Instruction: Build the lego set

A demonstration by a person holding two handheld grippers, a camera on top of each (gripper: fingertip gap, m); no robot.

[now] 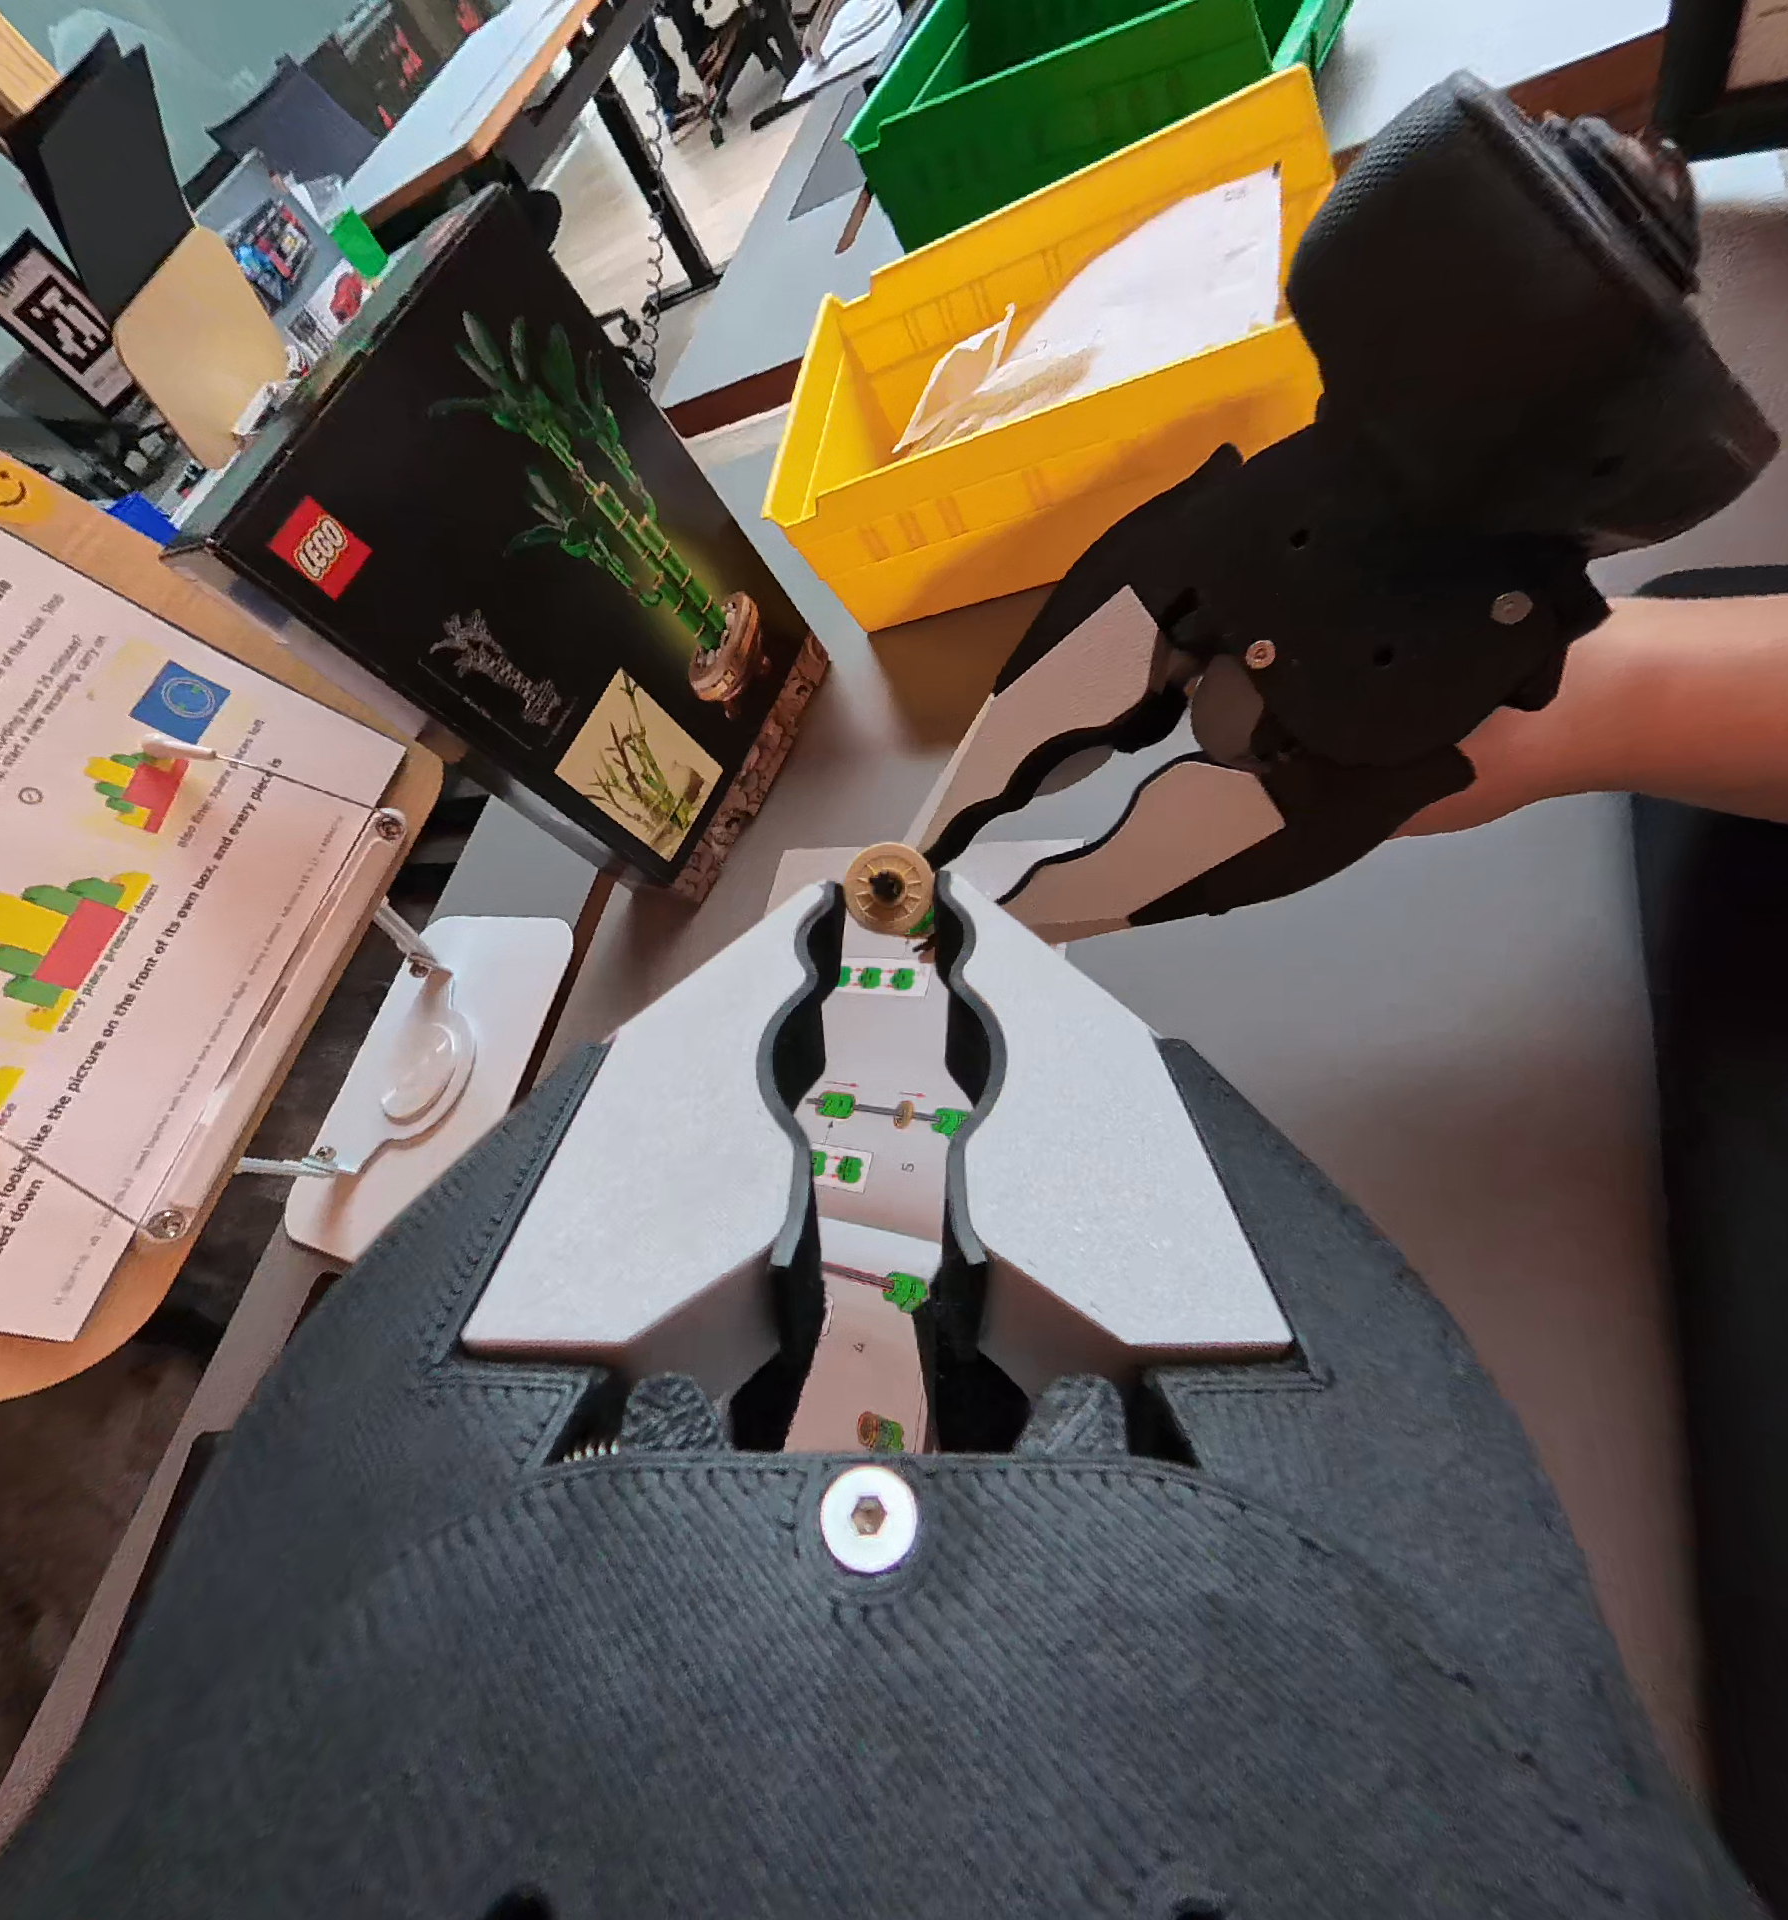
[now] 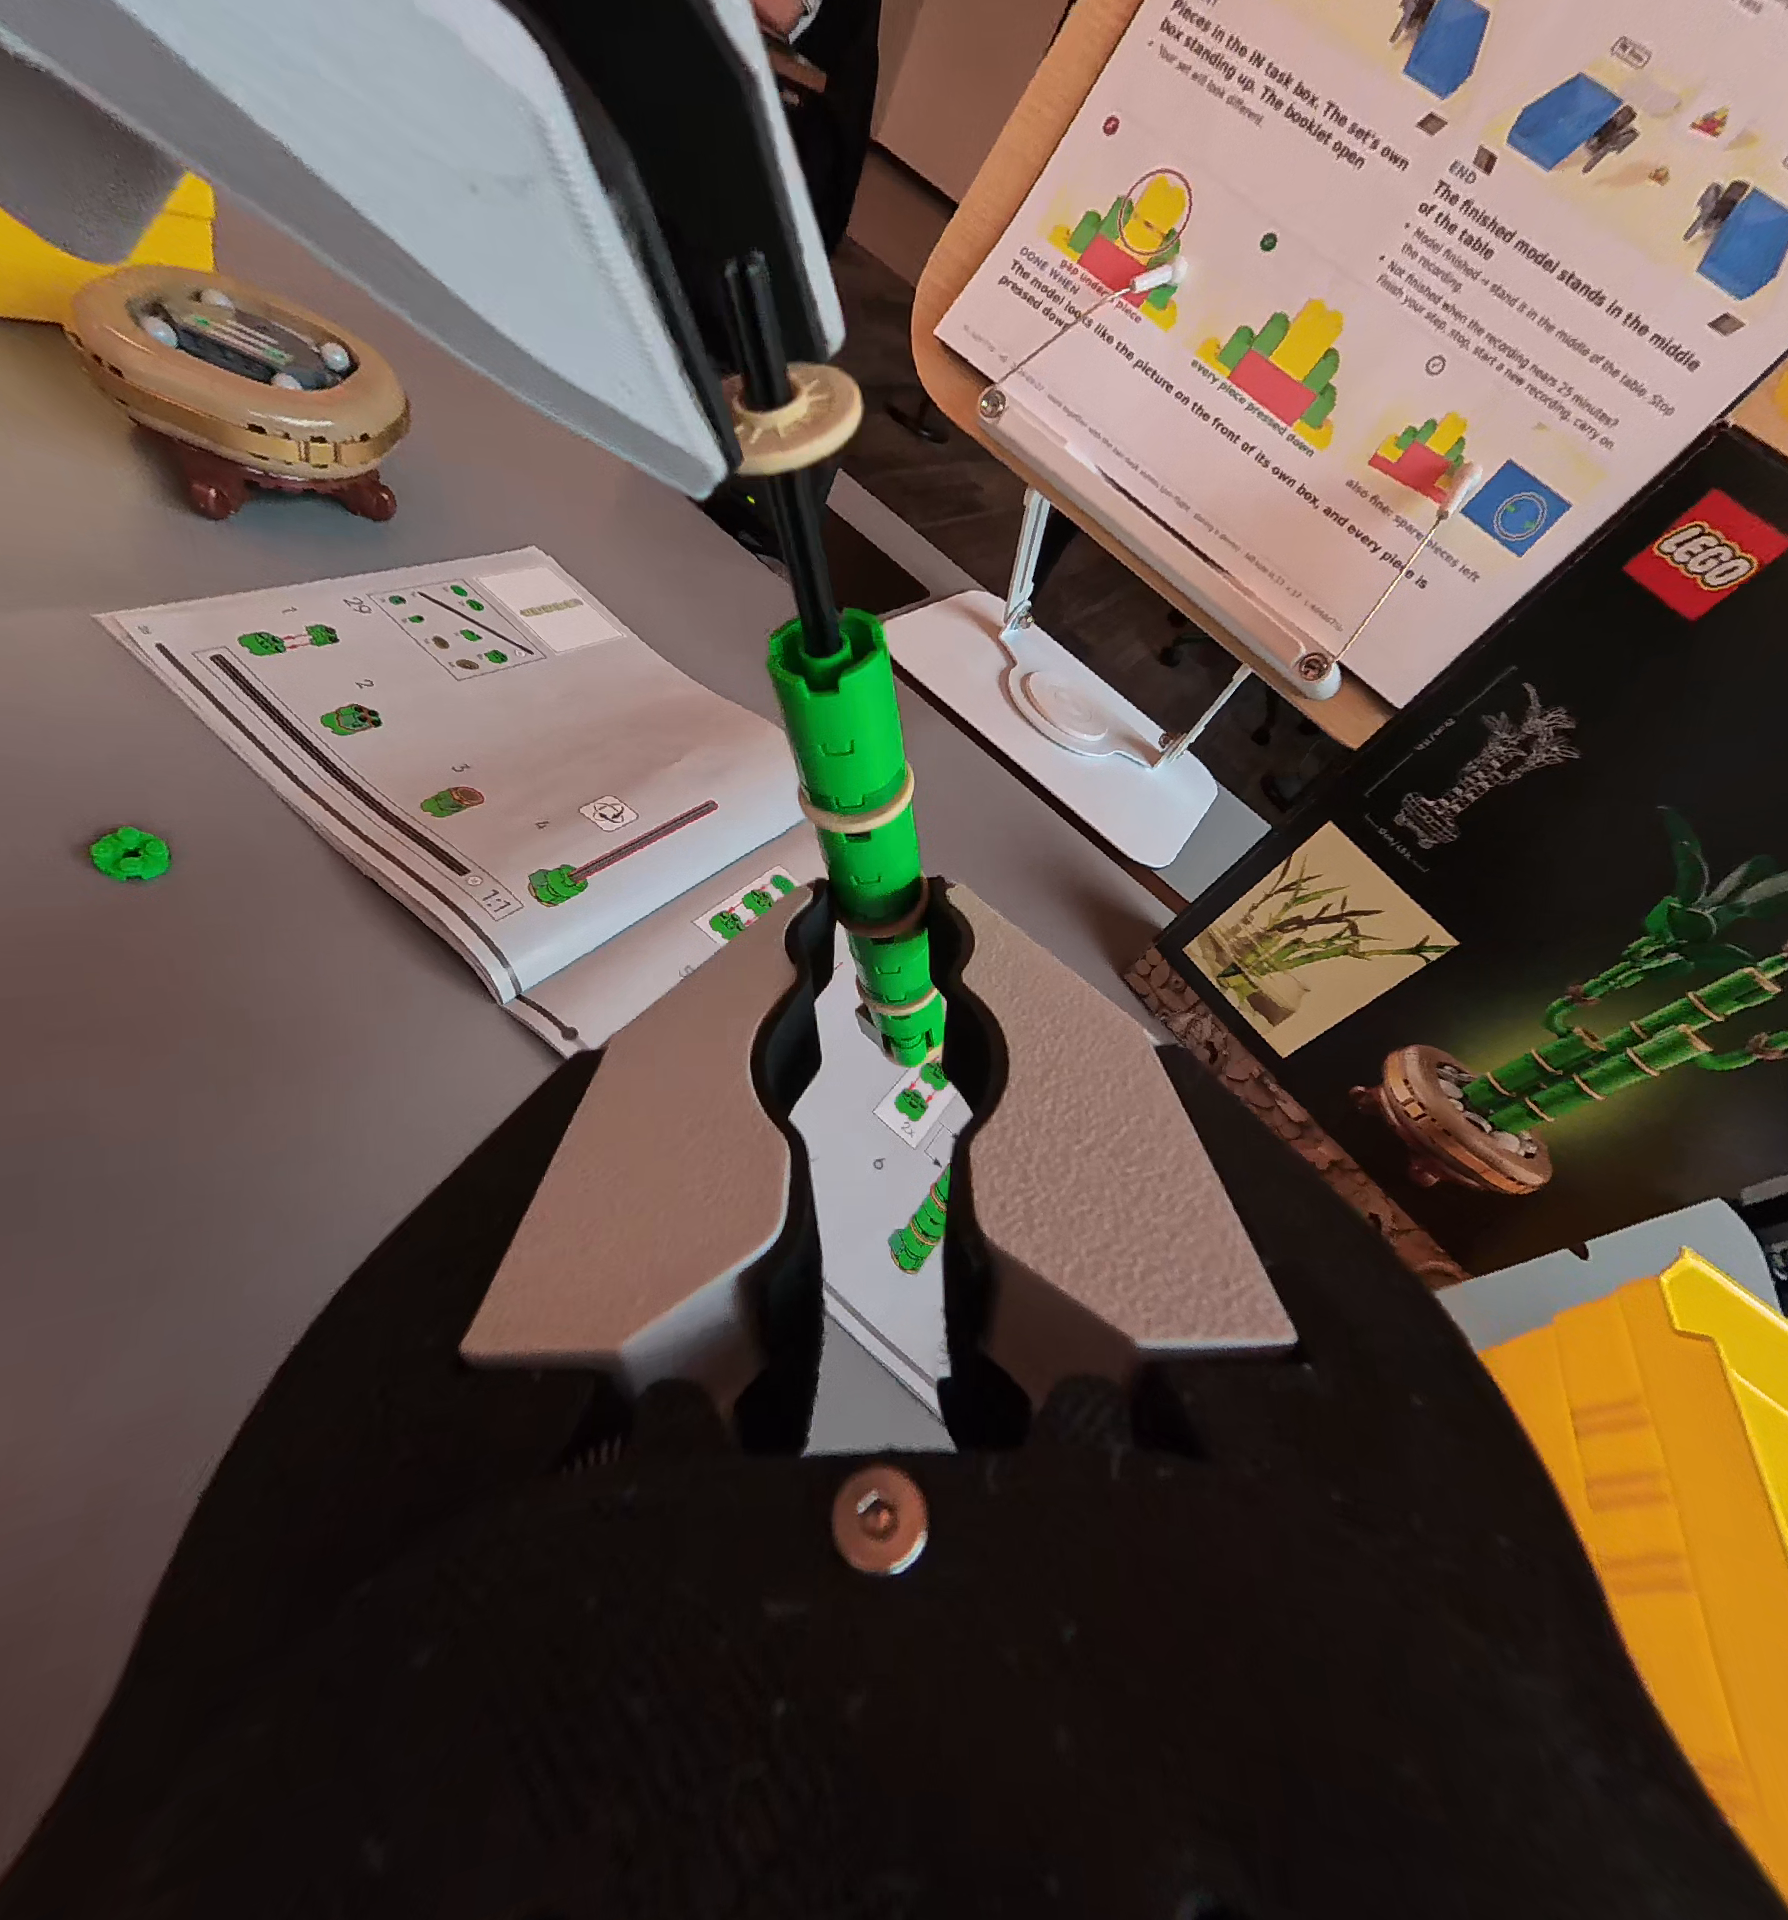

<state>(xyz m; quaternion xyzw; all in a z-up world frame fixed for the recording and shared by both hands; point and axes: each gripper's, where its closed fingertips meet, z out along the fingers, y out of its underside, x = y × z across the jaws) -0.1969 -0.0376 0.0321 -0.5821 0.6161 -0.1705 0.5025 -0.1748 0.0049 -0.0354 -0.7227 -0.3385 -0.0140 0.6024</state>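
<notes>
Bamboo stalk (image 2: 864, 831), green segments with tan rings on a black axle (image 2: 786, 457), sits clamped in the right gripper (image 2: 885, 914). At its 12 o'clock the left gripper (image 1: 888, 896) pinches a tan disc (image 2: 796, 421) threaded on that axle. Open booklet (image 2: 433, 748) and loose green piece (image 2: 129, 854) lie at 9 o'clock, tan pot base (image 2: 235, 390) at 10, branded set box (image 2: 1555, 935) at 3 o'clock.

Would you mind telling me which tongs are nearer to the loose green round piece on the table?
Right. The right tongs, shut on the green stalk, hover over the booklet beside the green round piece; the left tongs hold the tan ring farther back.
</notes>
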